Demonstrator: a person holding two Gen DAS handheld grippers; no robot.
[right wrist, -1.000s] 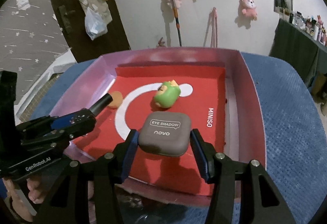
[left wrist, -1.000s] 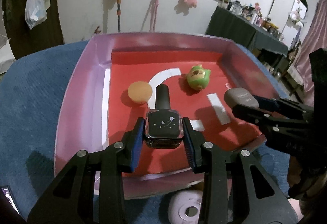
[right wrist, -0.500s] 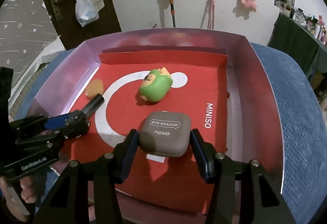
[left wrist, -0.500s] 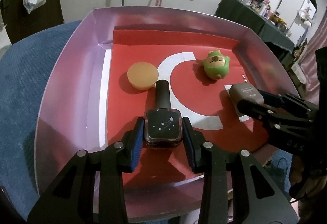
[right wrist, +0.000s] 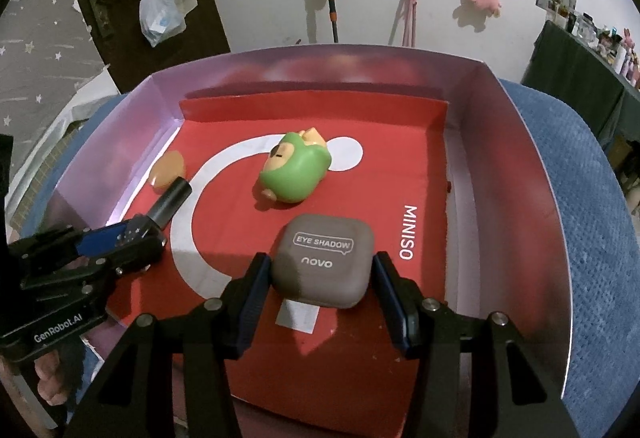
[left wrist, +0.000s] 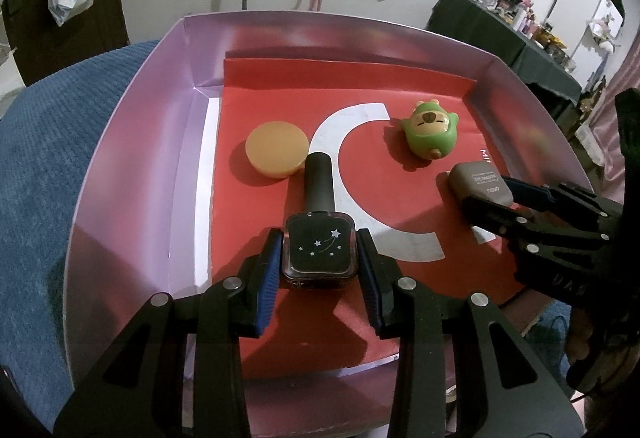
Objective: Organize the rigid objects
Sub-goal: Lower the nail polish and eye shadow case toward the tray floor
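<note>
Your left tongs point(left wrist: 319, 265) are clenched on the nail polish bottle point(left wrist: 319, 248) low over the box point(left wrist: 132, 142), near its front edge and toward the left wall, the bottle's long axis running straight ahead with the cap aimed at the orange disc point(left wrist: 277, 147) just beyond. Your right tongs point(right wrist: 320, 272) grip the eye shadow case point(right wrist: 325, 265) above the red liner, toward the front right, the green toy point(right wrist: 296, 172) just ahead; each load looks ready to go straight down.
</note>
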